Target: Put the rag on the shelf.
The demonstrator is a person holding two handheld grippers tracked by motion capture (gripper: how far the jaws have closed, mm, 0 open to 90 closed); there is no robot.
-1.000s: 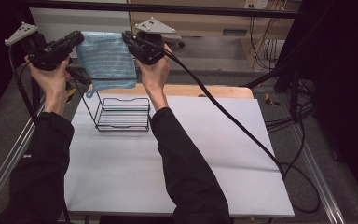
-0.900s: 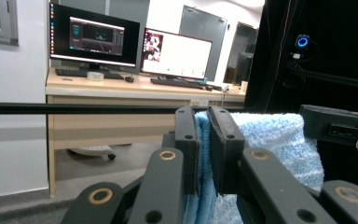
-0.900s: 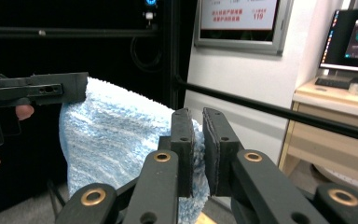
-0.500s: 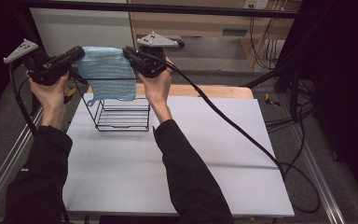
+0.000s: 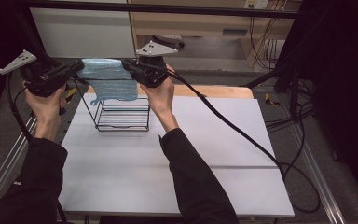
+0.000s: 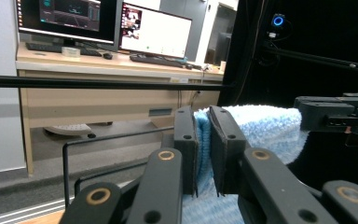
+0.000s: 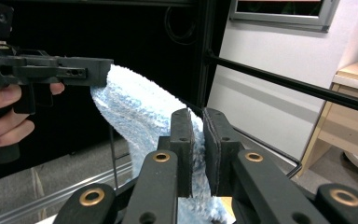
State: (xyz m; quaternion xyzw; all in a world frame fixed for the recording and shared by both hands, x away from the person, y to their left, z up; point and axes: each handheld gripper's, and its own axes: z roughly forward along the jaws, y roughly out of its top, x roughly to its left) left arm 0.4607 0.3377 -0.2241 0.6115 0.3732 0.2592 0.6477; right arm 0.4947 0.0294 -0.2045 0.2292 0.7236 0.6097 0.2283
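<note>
A light blue towel (image 5: 109, 83) hangs stretched between my two grippers above a black wire basket (image 5: 121, 114) at the table's far left. My left gripper (image 5: 78, 68) is shut on the towel's left top corner (image 6: 204, 140), and my right gripper (image 5: 127, 65) is shut on its right top corner (image 7: 196, 151). The towel's lower edge reaches down to the basket's top rim. In the left gripper view the right gripper (image 6: 303, 114) pinches the far end of the towel (image 6: 265, 128). In the right gripper view the left gripper (image 7: 103, 70) holds the other end of the cloth (image 7: 140, 112).
The white table (image 5: 214, 149) stretches out to the right of the basket and toward me. A black cable (image 5: 242, 135) runs from the right gripper across the table to its right edge. A black frame bar (image 5: 168, 8) crosses overhead at the back.
Both hands have come down and toward me with the towel still stretched between them, so the towel now hangs lower, right over the basket.
</note>
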